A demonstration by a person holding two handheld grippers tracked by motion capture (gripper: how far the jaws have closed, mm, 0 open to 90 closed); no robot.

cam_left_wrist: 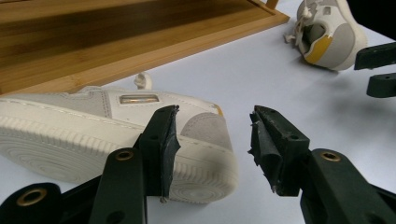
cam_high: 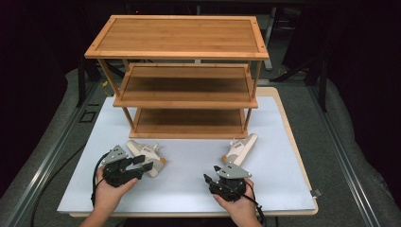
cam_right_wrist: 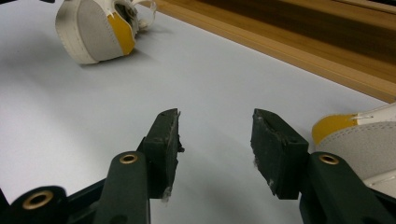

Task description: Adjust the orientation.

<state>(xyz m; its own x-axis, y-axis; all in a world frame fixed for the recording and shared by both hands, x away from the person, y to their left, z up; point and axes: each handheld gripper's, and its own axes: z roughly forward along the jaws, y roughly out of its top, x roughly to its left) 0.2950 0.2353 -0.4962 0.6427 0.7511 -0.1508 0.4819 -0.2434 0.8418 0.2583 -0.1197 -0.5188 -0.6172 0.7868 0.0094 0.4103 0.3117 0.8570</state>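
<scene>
Two white-and-grey sneakers with yellow heel patches lie on the white mat in front of a wooden shelf. The left sneaker (cam_high: 146, 153) (cam_left_wrist: 93, 130) lies on its side, sole towards my left gripper (cam_high: 144, 164) (cam_left_wrist: 215, 140). That gripper is open just short of the heel, with the heel end showing between its jaws. The right sneaker (cam_high: 240, 149) (cam_right_wrist: 364, 140) lies just right of my right gripper (cam_high: 212, 174) (cam_right_wrist: 215, 140), which stands open over bare mat with nothing between its jaws. The left sneaker (cam_right_wrist: 98, 28) lies farther off in the right gripper view.
A three-tier bamboo shelf (cam_high: 184, 75) (cam_left_wrist: 116, 42) (cam_right_wrist: 303, 42) stands at the back of the mat, all tiers bare. The white mat (cam_high: 189, 184) covers the table to its front edge. My right gripper (cam_left_wrist: 378, 70) shows at the left gripper view's right edge, near the right sneaker (cam_left_wrist: 327, 32).
</scene>
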